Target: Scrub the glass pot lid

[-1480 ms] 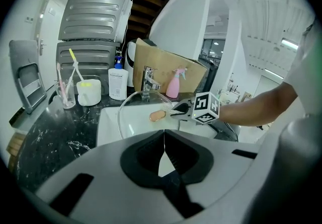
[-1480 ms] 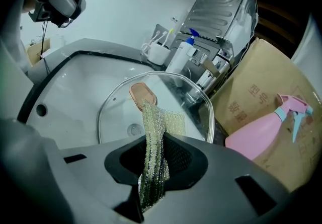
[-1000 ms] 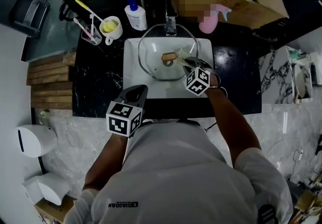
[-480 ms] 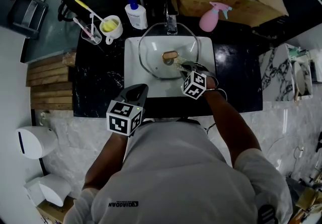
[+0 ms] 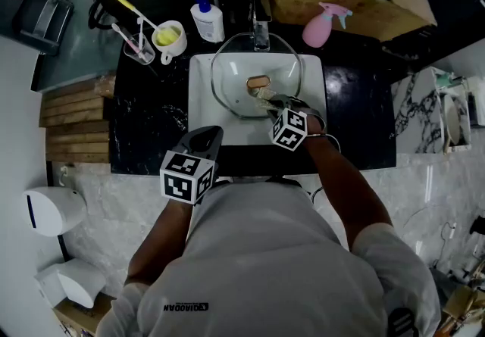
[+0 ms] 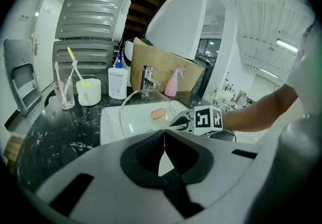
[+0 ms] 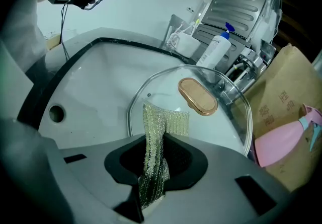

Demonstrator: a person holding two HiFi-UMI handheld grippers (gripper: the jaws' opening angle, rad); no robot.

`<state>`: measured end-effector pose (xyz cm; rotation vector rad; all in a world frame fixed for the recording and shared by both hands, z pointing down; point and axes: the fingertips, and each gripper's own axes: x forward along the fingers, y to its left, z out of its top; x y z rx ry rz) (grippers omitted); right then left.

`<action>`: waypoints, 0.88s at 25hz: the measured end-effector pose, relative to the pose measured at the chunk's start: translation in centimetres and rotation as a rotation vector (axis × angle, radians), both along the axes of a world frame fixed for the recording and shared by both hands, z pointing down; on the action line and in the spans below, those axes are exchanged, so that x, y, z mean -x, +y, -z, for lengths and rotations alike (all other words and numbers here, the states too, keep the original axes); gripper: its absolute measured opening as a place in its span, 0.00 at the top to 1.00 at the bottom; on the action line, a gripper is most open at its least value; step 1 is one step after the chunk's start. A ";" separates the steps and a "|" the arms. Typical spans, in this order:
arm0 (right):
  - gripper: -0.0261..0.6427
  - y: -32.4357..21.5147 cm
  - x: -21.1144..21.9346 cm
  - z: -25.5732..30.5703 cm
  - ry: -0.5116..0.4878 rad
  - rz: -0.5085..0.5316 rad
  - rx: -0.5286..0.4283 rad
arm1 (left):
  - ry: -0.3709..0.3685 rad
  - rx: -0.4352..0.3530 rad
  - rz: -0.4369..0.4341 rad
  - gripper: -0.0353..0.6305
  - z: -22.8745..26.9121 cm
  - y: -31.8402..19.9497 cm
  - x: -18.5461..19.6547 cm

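Washroom sink corner
A white basin (image 5: 201, 97) with a tap (image 5: 260, 31) sits in a black marble surface (image 5: 144, 127); a glass of toothbrushes (image 5: 138, 50), a pump bottle (image 5: 206, 23) and a pink spray bottle (image 5: 318, 29) stand behind it

The only clear signs are the black and white square markers on the cube (image 5: 186, 176) of my left gripper (image 5: 211, 135) and on the cube (image 5: 289, 129) of my right gripper (image 5: 267, 101); they are patterns, not letters. The cardboard box (image 7: 282, 109) has dark printed characters on its side and the white pump bottle (image 6: 117, 83) has a printed label, but both are too small to read. On my shirt (image 5: 258, 267) stands a short white line of letters, upside down, which I cannot read surely.
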<state>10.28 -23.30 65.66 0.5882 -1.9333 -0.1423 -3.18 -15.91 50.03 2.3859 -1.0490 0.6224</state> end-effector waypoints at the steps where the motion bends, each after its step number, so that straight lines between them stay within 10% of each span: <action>1: 0.83 0.1 0.2 0.0 -0.001 0.007 0.004 | 0.001 0.000 0.001 0.92 0.0 0.0 0.0; 22: 0.83 2.3 3.9 -1.7 0.055 0.181 0.074 | 0.002 0.003 0.037 0.92 -0.1 0.6 1.2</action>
